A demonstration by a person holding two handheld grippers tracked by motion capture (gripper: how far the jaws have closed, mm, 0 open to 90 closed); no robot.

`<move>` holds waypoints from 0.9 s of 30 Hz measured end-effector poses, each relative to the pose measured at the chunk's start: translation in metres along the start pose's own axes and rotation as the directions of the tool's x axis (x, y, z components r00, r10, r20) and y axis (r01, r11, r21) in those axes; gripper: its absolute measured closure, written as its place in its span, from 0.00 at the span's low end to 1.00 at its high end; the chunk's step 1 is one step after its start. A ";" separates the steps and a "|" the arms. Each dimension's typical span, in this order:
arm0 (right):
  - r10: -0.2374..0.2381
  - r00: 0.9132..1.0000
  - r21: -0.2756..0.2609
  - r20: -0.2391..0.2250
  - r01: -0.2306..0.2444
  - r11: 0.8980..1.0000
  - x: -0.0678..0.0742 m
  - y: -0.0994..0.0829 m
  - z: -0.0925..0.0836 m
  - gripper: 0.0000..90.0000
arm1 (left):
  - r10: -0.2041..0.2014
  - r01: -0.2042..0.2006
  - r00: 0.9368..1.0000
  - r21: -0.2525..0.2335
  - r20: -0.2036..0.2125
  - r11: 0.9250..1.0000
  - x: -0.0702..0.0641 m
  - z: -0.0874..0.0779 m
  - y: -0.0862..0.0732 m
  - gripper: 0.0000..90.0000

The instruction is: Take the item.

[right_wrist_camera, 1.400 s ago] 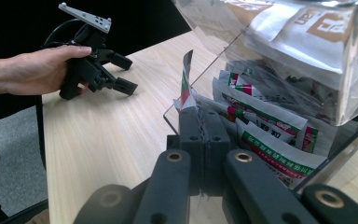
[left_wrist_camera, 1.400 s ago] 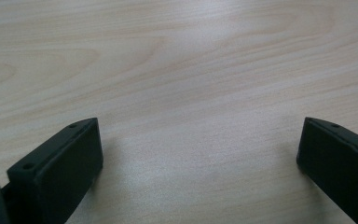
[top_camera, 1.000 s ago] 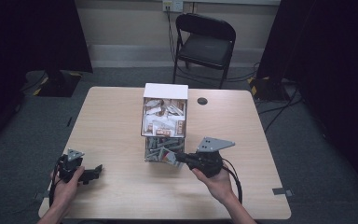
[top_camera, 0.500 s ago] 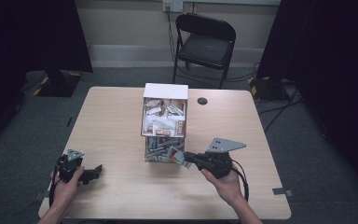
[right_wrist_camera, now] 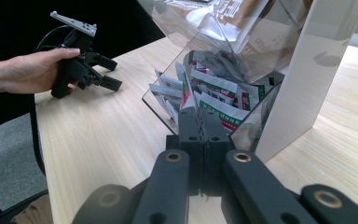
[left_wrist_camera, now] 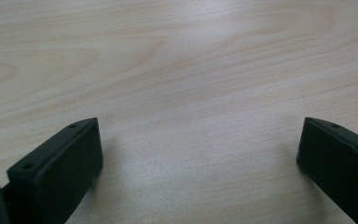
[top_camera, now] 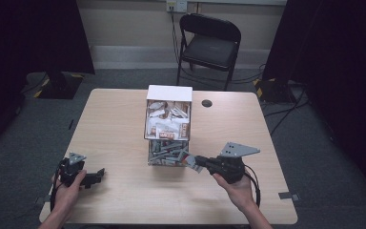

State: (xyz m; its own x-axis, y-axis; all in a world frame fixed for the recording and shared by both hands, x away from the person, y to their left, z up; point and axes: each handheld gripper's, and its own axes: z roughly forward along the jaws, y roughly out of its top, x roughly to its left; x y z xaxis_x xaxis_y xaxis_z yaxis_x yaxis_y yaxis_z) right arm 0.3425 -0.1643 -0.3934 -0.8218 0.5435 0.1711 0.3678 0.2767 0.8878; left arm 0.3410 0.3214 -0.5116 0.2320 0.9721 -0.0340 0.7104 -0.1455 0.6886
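Note:
A clear two-tier dispenser (top_camera: pixel 168 125) stands mid-table, with brown-and-white packets above and green-and-white sachets (right_wrist_camera: pixel 223 93) in its lower bin (top_camera: pixel 164 153). My right gripper (top_camera: pixel 192 161) is at the lower bin's front right corner. It is shut on one sachet (right_wrist_camera: pixel 185 88), whose thin edge rises from between its jaws (right_wrist_camera: pixel 198 116). My left gripper (top_camera: pixel 95 175) rests low over the table's near left part, open, with bare wood between its jaws (left_wrist_camera: pixel 198 140). In the right gripper view, the left gripper (right_wrist_camera: pixel 105 74) lies far left, held by a hand.
The wooden table (top_camera: pixel 114 119) has its near edge close to both hands. A small black disc (top_camera: pixel 207 103) lies behind the dispenser on the right. A black folding chair (top_camera: pixel 210 43) stands beyond the far edge. Cables trail from both grippers.
My right gripper has drawn back a little to the right from the lower bin, still shut on the sachet. The left gripper has stayed put.

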 end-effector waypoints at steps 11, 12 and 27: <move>0.028 0.999 -0.015 0.039 -0.027 1.000 -0.012 -0.001 -0.011 1.00 | 0.000 0.000 1.000 0.001 0.000 1.000 0.000 0.000 0.000 0.00; 0.031 0.999 -0.015 0.043 -0.031 0.999 -0.013 -0.002 -0.012 0.99 | 0.001 -0.001 1.000 0.001 0.000 1.000 0.000 0.000 0.000 0.00; 0.089 0.989 -0.040 0.119 -0.085 0.996 -0.035 -0.003 -0.026 1.00 | 0.001 -0.001 1.000 0.001 0.000 1.000 0.000 0.000 0.000 0.00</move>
State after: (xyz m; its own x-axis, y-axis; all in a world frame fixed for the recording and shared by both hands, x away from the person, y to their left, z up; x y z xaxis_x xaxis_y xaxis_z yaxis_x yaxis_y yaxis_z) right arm 0.3584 -0.2050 -0.3911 -0.7281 0.6564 0.1974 0.4184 0.1974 0.8866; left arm 0.3410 0.3214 -0.5116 0.2326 0.9720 -0.0338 0.7108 -0.1462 0.6880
